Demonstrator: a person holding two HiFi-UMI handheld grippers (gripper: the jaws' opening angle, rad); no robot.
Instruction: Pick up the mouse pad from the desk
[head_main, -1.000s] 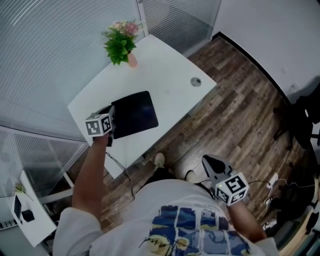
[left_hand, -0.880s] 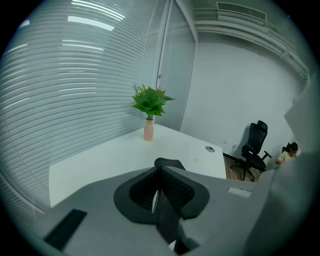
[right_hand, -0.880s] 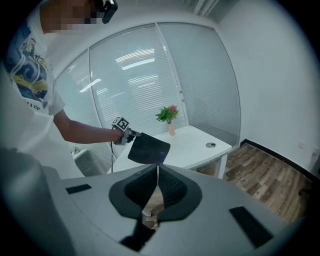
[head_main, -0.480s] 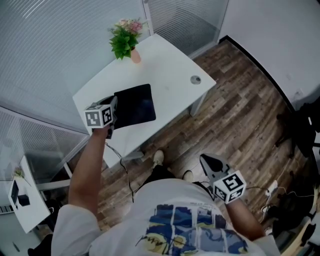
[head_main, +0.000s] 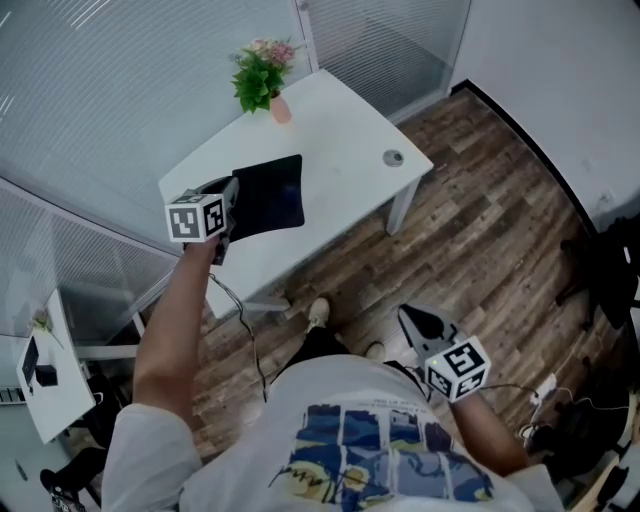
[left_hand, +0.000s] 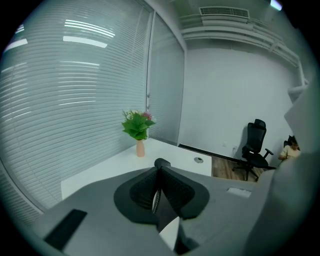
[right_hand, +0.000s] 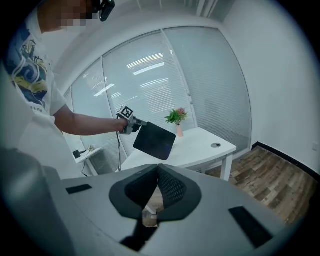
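Raised since the earlier frame: the black rectangular mouse pad (head_main: 268, 192), which lay close to the top of the white curved-edge desk (head_main: 345, 130) and is now held clear of it. At centre left of the head view, the left gripper (head_main: 230, 203) is seen clamped on the pad's left edge. In the left gripper view its ribbed pads are closed, with the thin edge pinched between them. An edge grip is judged to have been chosen because a flat sheet offers no other purchase. In the right gripper view the pad is shown tilted in the air, apart from the desk surface. A potted green plant with pink flowers (head_main: 262, 78) and, further right, a round cable grommet (head_main: 393, 157) are noted on the desk, undisturbed. At lower right, the right gripper (head_main: 417, 325) is held back over the floor with its jaws together and nothing between them, and is judged unneeded for this lift.
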